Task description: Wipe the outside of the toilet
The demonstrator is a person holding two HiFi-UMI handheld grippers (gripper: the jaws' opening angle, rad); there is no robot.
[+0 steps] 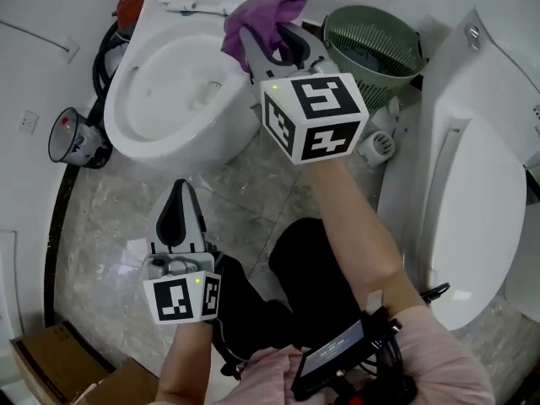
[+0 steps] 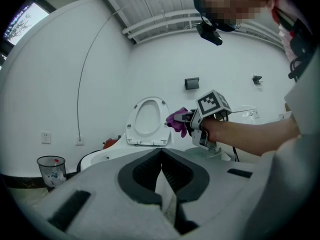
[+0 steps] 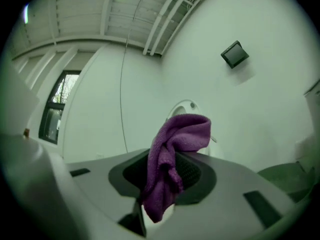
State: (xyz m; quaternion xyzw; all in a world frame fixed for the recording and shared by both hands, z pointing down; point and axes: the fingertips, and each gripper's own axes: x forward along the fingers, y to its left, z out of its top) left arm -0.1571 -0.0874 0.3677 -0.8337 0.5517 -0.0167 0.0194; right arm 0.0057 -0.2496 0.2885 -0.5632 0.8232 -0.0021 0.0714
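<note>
Toilet (image 1: 126, 99) check: looking down at it standing lid-up on the marble floor (image 1: 253, 184), just left of the green basket (image 1: 375, 45). Holding the right gripper (image 1: 272, 42) by the right side of the rim, jaws pinching a purple cloth (image 1: 261, 15). Hanging the left gripper (image 1: 180, 194) low and well back from the bowl, jaws pressed together on nothing.

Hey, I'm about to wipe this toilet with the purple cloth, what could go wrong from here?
The purple cloth is bunched in the right gripper with a loose end hanging, so rubbing could pull it free.
It hangs by the open bowl of the toilet, so it may dip inside instead of wiping the outside.
The green basket stands close beside the toilet, and a sweep might knock it.
</note>
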